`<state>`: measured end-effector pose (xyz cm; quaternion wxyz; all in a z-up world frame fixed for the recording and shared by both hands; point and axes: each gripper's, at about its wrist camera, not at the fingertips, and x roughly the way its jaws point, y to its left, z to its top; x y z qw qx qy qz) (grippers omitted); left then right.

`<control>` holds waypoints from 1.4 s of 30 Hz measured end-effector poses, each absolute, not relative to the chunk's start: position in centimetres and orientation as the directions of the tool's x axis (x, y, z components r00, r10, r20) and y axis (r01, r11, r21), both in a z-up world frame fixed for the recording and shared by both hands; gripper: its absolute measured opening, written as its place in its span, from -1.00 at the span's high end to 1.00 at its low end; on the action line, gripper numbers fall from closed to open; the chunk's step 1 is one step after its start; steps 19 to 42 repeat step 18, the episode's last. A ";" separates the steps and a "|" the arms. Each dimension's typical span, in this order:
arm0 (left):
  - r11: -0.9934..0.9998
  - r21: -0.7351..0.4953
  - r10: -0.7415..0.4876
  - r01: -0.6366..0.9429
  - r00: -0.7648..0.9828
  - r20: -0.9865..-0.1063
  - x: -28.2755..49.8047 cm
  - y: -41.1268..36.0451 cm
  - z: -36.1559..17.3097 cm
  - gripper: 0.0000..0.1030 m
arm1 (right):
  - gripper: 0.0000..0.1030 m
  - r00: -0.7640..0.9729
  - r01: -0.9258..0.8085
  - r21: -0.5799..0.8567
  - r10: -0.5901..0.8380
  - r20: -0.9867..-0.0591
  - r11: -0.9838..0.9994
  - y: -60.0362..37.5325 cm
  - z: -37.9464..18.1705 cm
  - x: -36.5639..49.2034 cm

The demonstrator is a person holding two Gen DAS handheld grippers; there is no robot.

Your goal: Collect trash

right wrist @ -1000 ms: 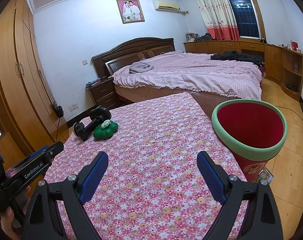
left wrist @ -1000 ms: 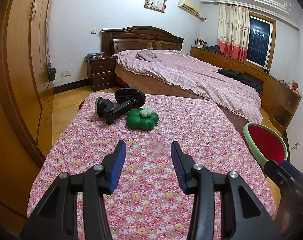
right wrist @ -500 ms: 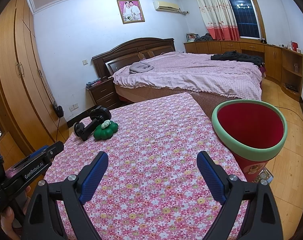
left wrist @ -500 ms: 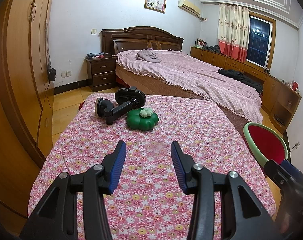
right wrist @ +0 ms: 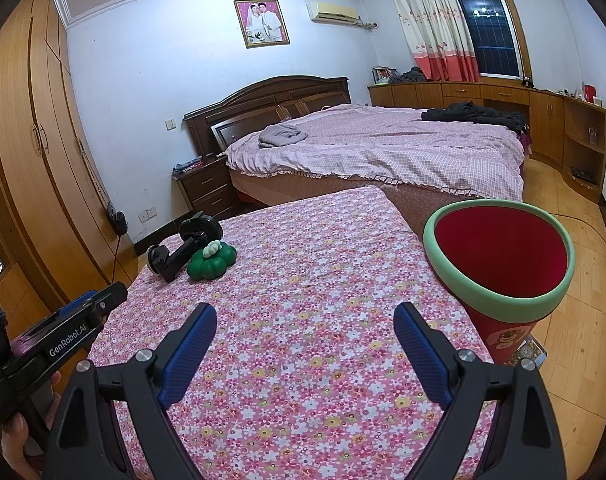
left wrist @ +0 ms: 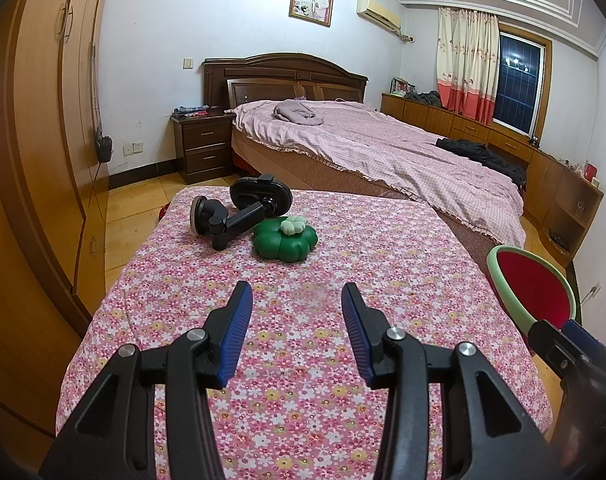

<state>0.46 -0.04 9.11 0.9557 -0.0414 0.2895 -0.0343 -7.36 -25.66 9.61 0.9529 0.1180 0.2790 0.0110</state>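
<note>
Hovering over a table draped in a pink floral cloth, the left gripper has its blue-padded fingers spread and empty. Far ahead on the cloth lie a black suction-cup phone mount and, touching its right side, a green clover-shaped object topped by a small pale clover. Further right, the right gripper is spread wide, also empty. Beside the table's right edge stands a red bin with a green rim.

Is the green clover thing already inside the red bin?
No, the green clover piece sits on the flowered table, and the red bin looks empty.
</note>
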 end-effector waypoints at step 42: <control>0.995 -0.089 -0.082 0.039 0.830 -0.552 0.5 -0.1 9.2 0.10 | -0.78 0.846 0.046 0.230 0.084 -0.527 0.972 -25.7 9.7 -7.3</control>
